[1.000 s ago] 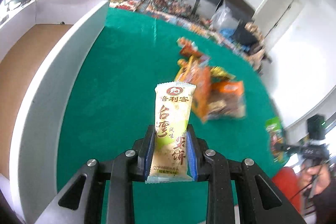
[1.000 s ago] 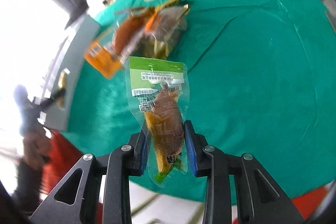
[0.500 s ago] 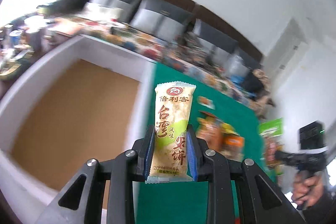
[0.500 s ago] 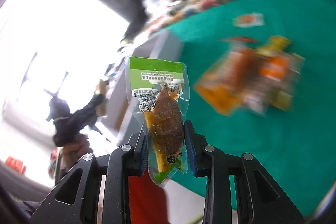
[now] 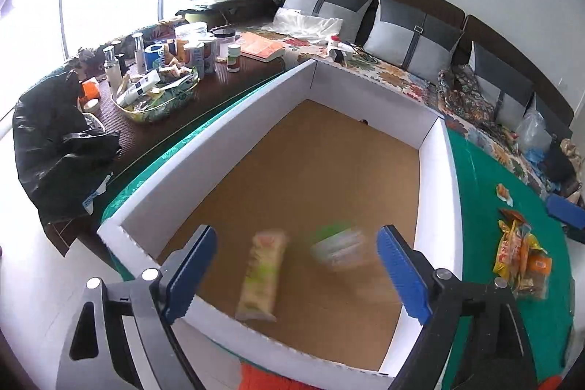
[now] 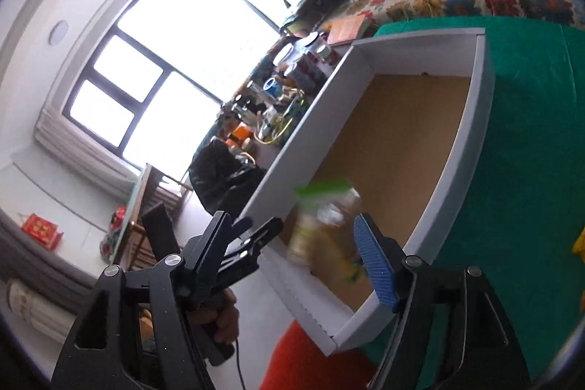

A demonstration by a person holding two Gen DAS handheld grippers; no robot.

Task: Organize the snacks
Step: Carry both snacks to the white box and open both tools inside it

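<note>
Both claws are spread wide and empty over the white box [image 5: 437, 178]: left gripper [image 5: 296, 275] has nothing between its blue pads, same for right gripper [image 6: 310, 243]. Two snacks are inside the box footprint, both motion-blurred: the cream rice cracker pack [image 5: 261, 275] near the front wall, and the green-topped pouch [image 5: 338, 245] just beside it to the right. I can't tell if either is resting on the cardboard floor or in the air. Risks as I see them: the cracker pack sits close to the near wall, so if it lands on an end it could prop against the foam edge instead of lying flat; the pouch may end up overlapping the cracker pack, which makes a messy layout if I want them sorted. My left claw hangs low over the front wall, so pulling straight back could clip the rim and shove the light box across the green cloth [image 5: 486, 192]. The right view shows the left rig close on its left, so swinging both out together risks a knock. Count: one box, two snacks in it, one pile of loose packets [image 5: 521, 262] on the cloth to the right, too overlapped to count, plus one small packet [image 5: 504, 192] apart, farther back.
</note>
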